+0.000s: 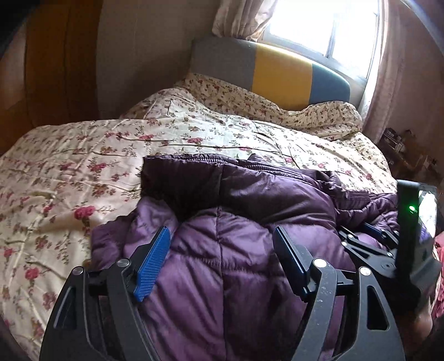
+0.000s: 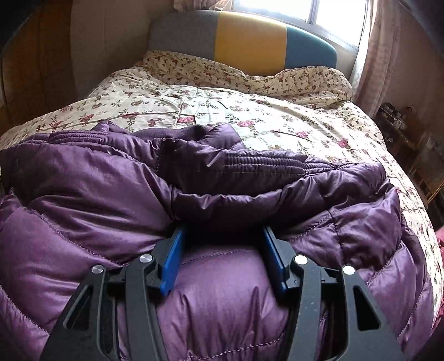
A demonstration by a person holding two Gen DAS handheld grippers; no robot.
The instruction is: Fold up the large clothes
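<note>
Purple puffer jacket (image 2: 222, 277), bunched at the foot of the bed, is the garment we are folding. We hold the right gripper (image 2: 223, 238) with its fingers (image 2: 172, 266) clenched on a puffy quilted fold, their tips buried under an overlapping layer at twelve o'clock. We hold the left gripper (image 1: 222, 241) with its fingers (image 1: 152, 263) spread wide above the jacket, released, with nothing pressed between them; its wrist view shows the right gripper (image 1: 371, 233) at three o'clock, sunk into the cloth.

Outward from the jacket, the floral quilt (image 1: 83, 155) covers the bed up to the tricolour headboard (image 1: 277, 75) at twelve o'clock, under a bright window (image 1: 333, 25).

Risks, in our judgement: the slick, springy filling may slip from the right fingers if we pull hard; the released left side may spring back and undo the fold; and a grasp made by the left fingers might catch only one layer.

Count: one jacket, two grippers, four fingers, one quilt, one headboard of three panels, one window.
</note>
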